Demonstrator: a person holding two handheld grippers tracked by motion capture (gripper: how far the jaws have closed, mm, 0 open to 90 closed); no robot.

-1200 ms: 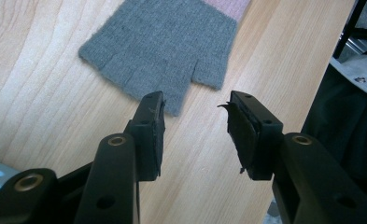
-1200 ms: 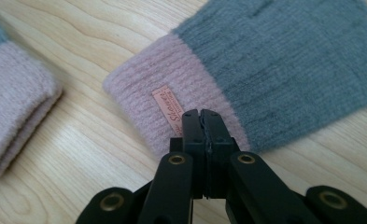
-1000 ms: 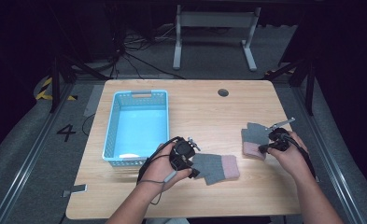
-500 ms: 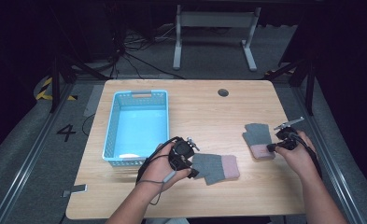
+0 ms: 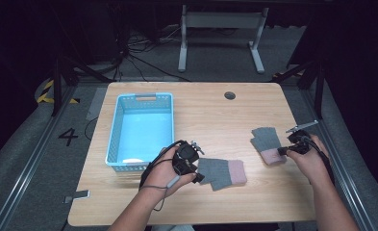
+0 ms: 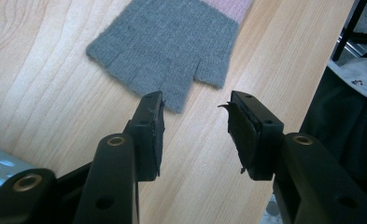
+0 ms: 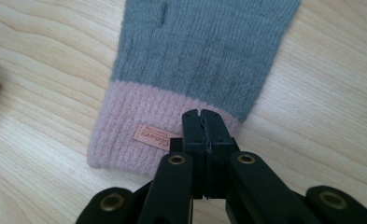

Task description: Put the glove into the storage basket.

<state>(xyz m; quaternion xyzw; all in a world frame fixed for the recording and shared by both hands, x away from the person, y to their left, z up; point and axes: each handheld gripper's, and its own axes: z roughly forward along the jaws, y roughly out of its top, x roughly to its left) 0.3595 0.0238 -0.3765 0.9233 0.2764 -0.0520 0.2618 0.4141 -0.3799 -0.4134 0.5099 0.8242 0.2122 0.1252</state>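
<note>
Nearby, the blue basket [image 5: 141, 126] holds nothing visible; left gripper [image 6: 195, 122] jaws gape beside one glove [image 6: 169, 46], right gripper [image 7: 202, 116] pinches another glove [image 7: 190, 60].

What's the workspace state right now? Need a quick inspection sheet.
Surface: wooden table, bare wood, round grommet hole near the far edge.
Job's things: two grey fingerless gloves with pink cuffs; left glove flat by the left tongs, right glove with a small label on its cuff.
Clutter: light blue plastic basket at left; small flat item on the near left corner.
Grippers: left tongs open, just short of the left glove's fingers; right tongs shut on the right glove's cuff edge.
Cables: left tongs' cable loops over the hand.
Surroundings: dark floor, metal stand, floor cables beyond.
</note>
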